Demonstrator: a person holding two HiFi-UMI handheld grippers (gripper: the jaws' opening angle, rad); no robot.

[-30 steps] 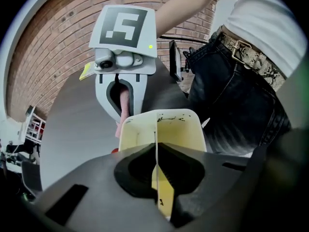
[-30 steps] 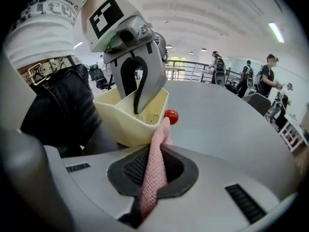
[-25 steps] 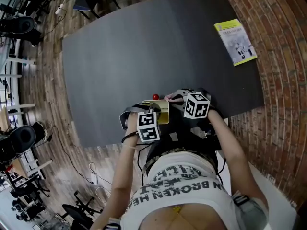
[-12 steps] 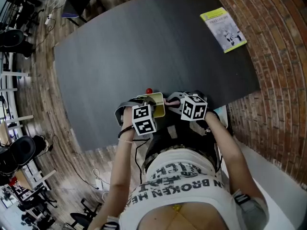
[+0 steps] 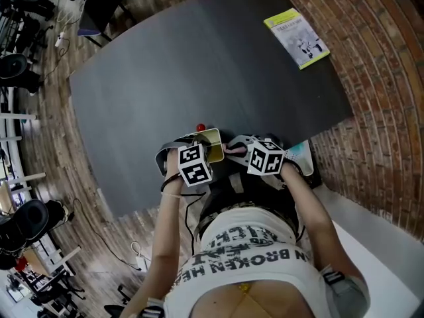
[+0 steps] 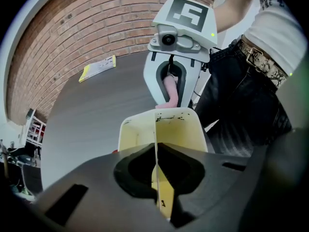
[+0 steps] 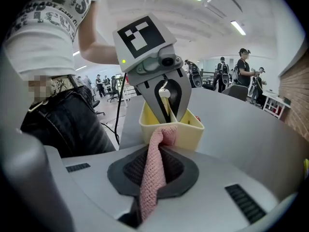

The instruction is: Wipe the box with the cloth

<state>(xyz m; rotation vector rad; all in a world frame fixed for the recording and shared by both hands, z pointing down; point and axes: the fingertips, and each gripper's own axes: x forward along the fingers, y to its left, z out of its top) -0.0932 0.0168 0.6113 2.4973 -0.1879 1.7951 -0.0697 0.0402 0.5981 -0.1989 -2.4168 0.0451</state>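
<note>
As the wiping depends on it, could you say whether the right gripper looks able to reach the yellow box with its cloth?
Likely yes: the right gripper is shut on the pink cloth, whose end seems to meet the rim of the yellow box; the left gripper pinches only the divider.

left gripper grips the divider of the yellow box; opposite, right gripper holds pink cloth at its far rim.

Flat near the far right corner of the dark grey table, a yellow-edged booklet. Beyond that corner, brickwork; left of the table, wooden floor.
</note>
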